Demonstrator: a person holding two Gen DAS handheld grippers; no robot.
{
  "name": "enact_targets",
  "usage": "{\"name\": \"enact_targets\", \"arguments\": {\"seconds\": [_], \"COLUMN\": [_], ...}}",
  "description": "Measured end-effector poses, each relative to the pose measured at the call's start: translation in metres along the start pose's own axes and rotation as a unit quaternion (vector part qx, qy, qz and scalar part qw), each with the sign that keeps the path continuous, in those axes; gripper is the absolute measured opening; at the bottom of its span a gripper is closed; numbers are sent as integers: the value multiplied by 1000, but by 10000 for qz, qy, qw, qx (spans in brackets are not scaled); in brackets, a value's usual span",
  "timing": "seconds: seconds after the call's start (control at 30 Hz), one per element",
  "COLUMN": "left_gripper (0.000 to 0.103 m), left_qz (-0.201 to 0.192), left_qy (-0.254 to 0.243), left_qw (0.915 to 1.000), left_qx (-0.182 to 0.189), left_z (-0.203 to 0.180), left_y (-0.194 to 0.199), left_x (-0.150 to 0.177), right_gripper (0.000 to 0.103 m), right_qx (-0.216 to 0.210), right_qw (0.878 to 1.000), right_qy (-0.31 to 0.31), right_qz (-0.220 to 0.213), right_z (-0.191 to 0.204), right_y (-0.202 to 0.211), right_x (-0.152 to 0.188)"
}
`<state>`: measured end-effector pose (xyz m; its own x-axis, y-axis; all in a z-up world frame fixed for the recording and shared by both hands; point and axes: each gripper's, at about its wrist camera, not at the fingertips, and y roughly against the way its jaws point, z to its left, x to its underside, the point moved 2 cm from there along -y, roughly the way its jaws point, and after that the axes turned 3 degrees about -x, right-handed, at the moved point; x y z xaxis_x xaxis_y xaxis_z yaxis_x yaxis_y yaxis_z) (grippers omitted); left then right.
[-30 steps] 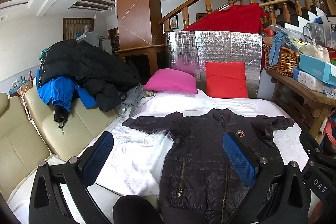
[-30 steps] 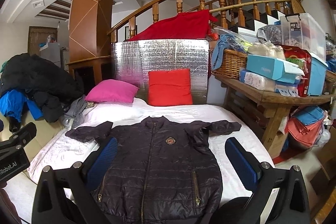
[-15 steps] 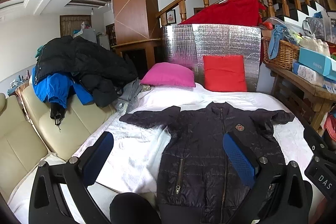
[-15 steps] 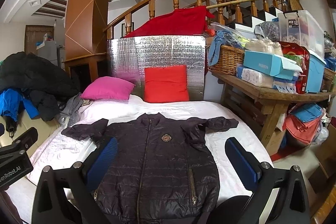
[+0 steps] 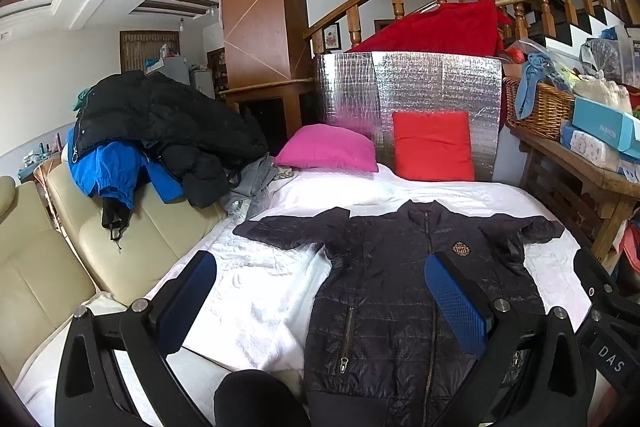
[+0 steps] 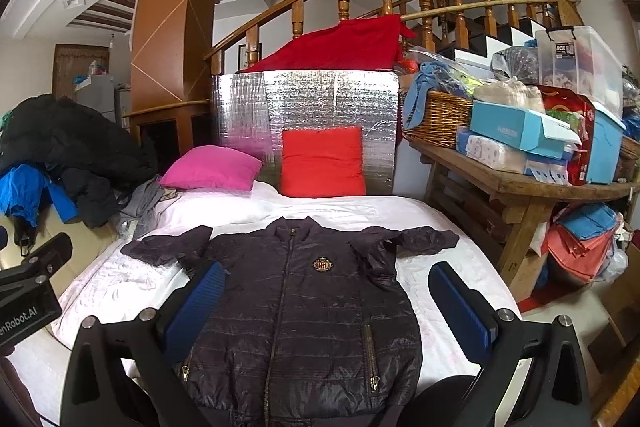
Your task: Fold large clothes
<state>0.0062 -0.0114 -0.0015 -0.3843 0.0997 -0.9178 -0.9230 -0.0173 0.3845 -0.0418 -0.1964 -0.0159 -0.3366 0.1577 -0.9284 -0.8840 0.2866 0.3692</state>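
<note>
Big bed (image 6: 248,211) with a white cover takes up most of the view, and the dark quilted jacket (image 6: 304,311) is lying flat on it, front side up, zipped, both sleeves spread out to the sides. Cream sofa (image 5: 60,259) on one side has a heap of coats (image 5: 160,119) on it; a wooden table (image 6: 532,187) piled with boxes is on the other. Pink pillow (image 6: 212,167) and red pillow (image 6: 324,163) sit at the far end. Left gripper (image 5: 320,299) and right gripper (image 6: 328,303) both hover above the jacket, fingers spread wide, gripping nothing.
</note>
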Motion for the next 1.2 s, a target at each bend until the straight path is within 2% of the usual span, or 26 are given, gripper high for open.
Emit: {"name": "enact_targets", "arguments": {"seconds": [0.27, 0.47, 1.07, 1.2], "left_gripper": [103, 103, 103, 103], "left_qz": [16, 97, 533, 681], "left_qy": [-53, -185, -539, -578], "left_qw": [10000, 9997, 9968, 9952], "left_qx": [29, 100, 264, 400], "left_z": [-6, -18, -69, -79], "left_y": [-2, -10, -56, -78], "left_x": [1, 4, 11, 10], "right_gripper": [103, 103, 103, 103], "right_qx": [52, 140, 328, 402], "right_qw": [10000, 9997, 9961, 9953], "right_qy": [-32, -107, -333, -281], "right_qz": [-2, 165, 747, 841], "right_z": [-4, -15, -51, -56], "right_y": [-1, -13, -66, -82], "right_x": [-1, 4, 25, 26]}}
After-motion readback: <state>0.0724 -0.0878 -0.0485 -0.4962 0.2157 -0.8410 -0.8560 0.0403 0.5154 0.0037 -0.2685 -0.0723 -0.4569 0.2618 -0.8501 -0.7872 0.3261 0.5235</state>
